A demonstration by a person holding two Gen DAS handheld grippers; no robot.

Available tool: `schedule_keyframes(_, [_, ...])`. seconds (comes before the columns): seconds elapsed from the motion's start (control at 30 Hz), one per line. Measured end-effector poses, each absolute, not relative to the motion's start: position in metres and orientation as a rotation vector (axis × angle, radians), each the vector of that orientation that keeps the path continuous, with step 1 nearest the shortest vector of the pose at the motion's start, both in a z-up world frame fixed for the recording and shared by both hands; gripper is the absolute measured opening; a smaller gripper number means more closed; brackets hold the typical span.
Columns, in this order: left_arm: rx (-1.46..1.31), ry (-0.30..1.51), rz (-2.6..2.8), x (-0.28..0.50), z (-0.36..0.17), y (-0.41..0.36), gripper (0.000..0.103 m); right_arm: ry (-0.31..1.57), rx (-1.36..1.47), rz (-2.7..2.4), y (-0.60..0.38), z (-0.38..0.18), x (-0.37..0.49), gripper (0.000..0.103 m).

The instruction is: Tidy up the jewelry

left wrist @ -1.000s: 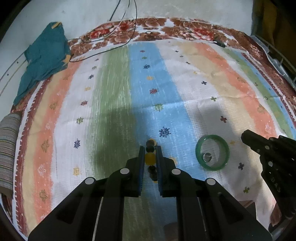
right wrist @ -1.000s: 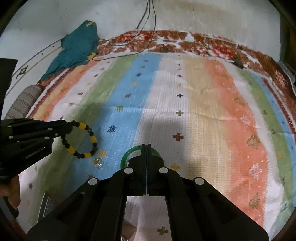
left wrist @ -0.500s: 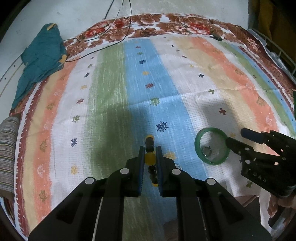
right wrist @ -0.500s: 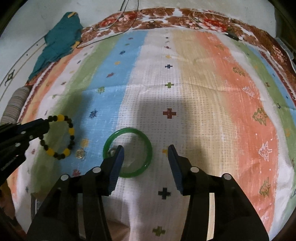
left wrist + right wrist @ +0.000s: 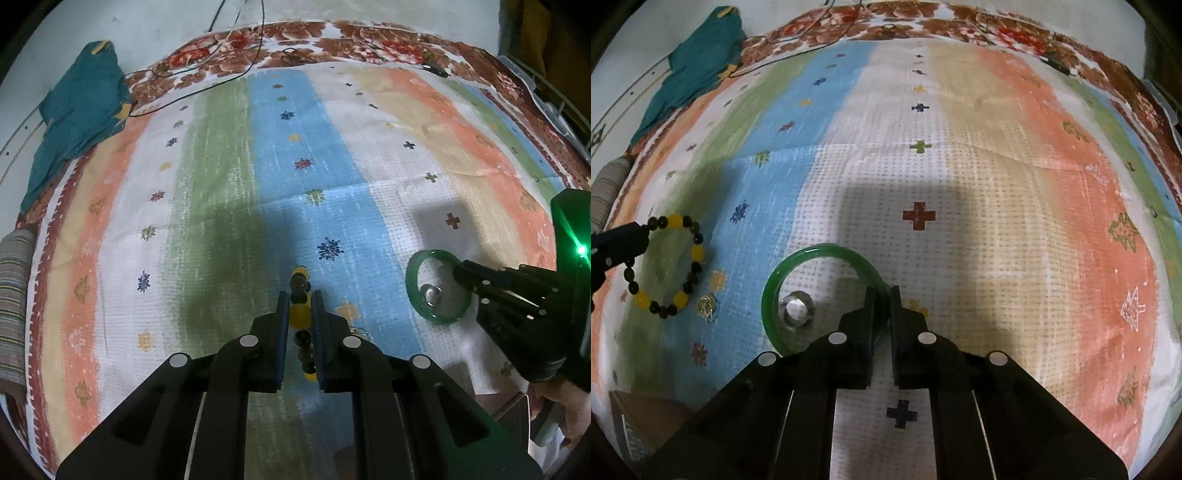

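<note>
Far left of the right gripper [image 5: 882, 295], the left gripper [image 5: 299, 299] is clamped on a black-and-yellow beaded bracelet [image 5: 670, 266], pinching a yellow bead between its pads; most of the loop hangs free, whether it touches the striped bedsheet [image 5: 997, 184] I can't tell. Just right of the bracelet, a small gold earring or charm [image 5: 707, 304] lies on the blue stripe, too small to name for sure. Next right, green bangle [image 5: 820, 254] lies on the white stripe with a clear glass ring [image 5: 795, 309] lying inside its loop, near the left inner edge, apart from the jaws. Right gripper is closed on the bangle's right rim, jaws straddling the band, one pad inside the loop and one outside.

Judgement: step in hand is picking the bangle up while the bracelet is held. Grip is thin, on a smooth curved band, so it may pivot or slip; lift straight and slow, keep the bangle level. Watch that the rising rim doesn't drag or flick the glass ring. Keep both grippers apart so the bracelet doesn't snag the bangle. Cardboard box corner [image 5: 639, 424] sits low left of the right gripper, possibly the destination.
</note>
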State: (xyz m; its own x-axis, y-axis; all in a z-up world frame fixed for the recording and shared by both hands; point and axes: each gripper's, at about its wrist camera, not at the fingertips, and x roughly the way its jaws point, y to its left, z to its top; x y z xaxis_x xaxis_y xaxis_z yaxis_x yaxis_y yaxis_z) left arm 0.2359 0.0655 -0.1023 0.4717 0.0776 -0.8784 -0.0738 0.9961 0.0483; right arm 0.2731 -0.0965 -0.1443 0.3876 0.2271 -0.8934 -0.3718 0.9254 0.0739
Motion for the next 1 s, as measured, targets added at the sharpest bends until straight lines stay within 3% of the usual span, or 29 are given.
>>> schedule_keyframes(1.0, [-0.028, 0.887, 0.02, 0.182, -0.021, 0.027, 0.011, 0.876, -0.075, 0.416, -0.124, -0.043, 0.207, 0.008])
